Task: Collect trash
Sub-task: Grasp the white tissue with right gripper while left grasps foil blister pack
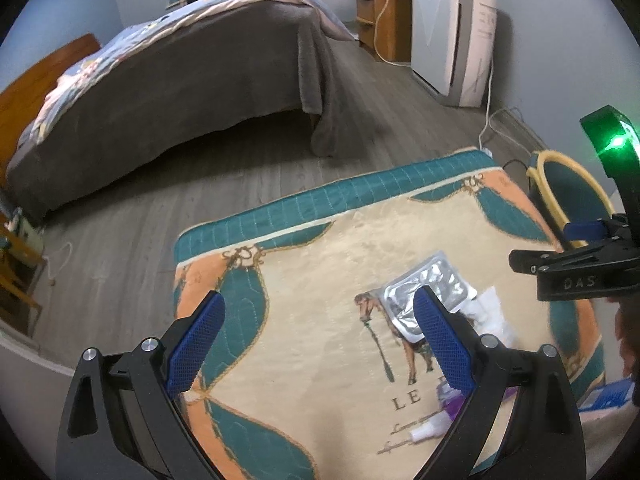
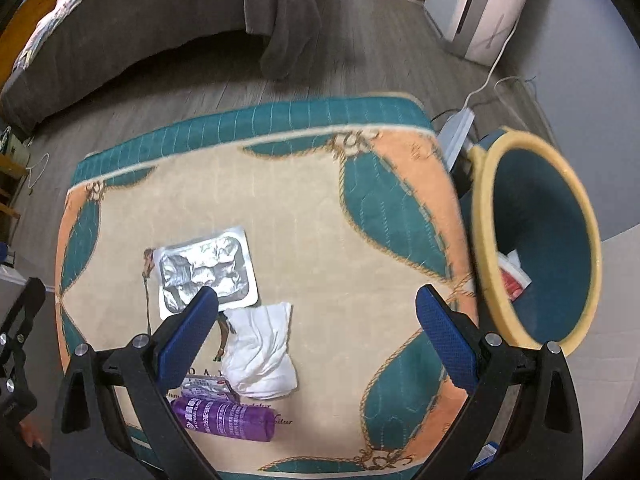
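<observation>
- Right gripper spread wide and empty, hanging over the mat; crumpled tissue just below-left between its fingers, long axis running toward the camera
- Foil tray beyond, purple bottle nearer, bin off right
- Left gripper likewise apart, empty; right probably nearer the tissue

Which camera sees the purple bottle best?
The right wrist view. There the purple plastic bottle lies on its side on the patterned mat, almost fully visible with its label showing. In the left wrist view only purple bits peek out beside the left gripper's finger.
</observation>
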The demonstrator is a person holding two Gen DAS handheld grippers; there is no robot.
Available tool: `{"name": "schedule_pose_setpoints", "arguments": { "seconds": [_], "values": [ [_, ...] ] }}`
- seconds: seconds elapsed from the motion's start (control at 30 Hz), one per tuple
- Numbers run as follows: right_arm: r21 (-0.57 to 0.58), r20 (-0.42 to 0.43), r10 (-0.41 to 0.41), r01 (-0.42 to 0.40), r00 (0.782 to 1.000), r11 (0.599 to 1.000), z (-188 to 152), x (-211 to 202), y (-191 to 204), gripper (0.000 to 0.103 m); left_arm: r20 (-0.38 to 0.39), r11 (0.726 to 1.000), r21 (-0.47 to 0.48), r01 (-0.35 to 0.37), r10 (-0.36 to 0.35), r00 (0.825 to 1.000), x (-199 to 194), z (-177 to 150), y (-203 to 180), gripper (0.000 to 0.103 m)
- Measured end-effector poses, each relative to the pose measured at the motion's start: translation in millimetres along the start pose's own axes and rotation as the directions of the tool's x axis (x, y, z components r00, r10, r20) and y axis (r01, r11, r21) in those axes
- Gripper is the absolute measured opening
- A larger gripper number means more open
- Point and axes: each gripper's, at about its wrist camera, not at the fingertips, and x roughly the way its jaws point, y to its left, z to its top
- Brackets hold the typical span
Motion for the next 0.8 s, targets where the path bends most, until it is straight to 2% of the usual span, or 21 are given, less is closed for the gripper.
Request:
{"name": "schedule_pose_setpoints", "arguments": {
  "seconds": [0.1, 0.4, 0.5, 0.57, 0.6, 0.67, 0.73, 0.8],
  "values": [
    [0.004, -0.051, 0.015, -0.015, 0.999, 1.0, -5.8, 12.8, 1.3, 0.096, -0.016, 1.0, 0.02, -0.01, 0.011, 1.0, 4.7, -1.3, 2.8, 0.094],
    [0.032, -0.182, 0.117, -0.113, 0.976, 0.993, -25.2, 45.0, 17.0, 0.066, -0.032, 1.0, 0.016, 0.009, -0.008, 0.999, 7.1, -2.2, 4.6, 0.094],
    [0.034, -0.214, 0.138, -0.134, 0.967, 0.99, -29.8, 53.4, 20.6, 0.05, -0.041, 1.0, 0.021, 0.012, -0.011, 0.999, 9.3, -3.8, 3.0, 0.094],
    [0.046, -0.232, 0.164, -0.158, 0.959, 0.986, -32.0, 58.0, 21.2, 0.03, -0.047, 0.999, 0.033, 0.011, -0.009, 0.999, 10.6, -4.7, 0.4, 0.094],
    [0.056, -0.235, 0.175, -0.166, 0.956, 0.984, -32.2, 58.9, 20.2, 0.026, -0.049, 0.999, 0.038, 0.011, -0.009, 0.999, 11.2, -5.1, -0.6, 0.094],
    [0.059, -0.227, 0.181, -0.172, 0.957, 0.983, -31.3, 57.6, 17.6, 0.012, -0.05, 0.999, 0.04, 0.018, -0.016, 0.999, 11.5, -5.7, -1.9, 0.094],
    [0.07, -0.2, 0.181, -0.17, 0.963, 0.983, -28.9, 49.5, 6.7, 0.008, -0.057, 0.999, 0.04, 0.027, -0.025, 0.998, 13.4, -6.2, -4.1, 0.094],
    [0.071, -0.156, 0.172, -0.162, 0.973, 0.984, -22.7, 39.5, -0.7, 0.007, -0.065, 0.998, 0.037, 0.041, -0.039, 0.997, 16.7, -6.3, -7.6, 0.094]
  ]
}}
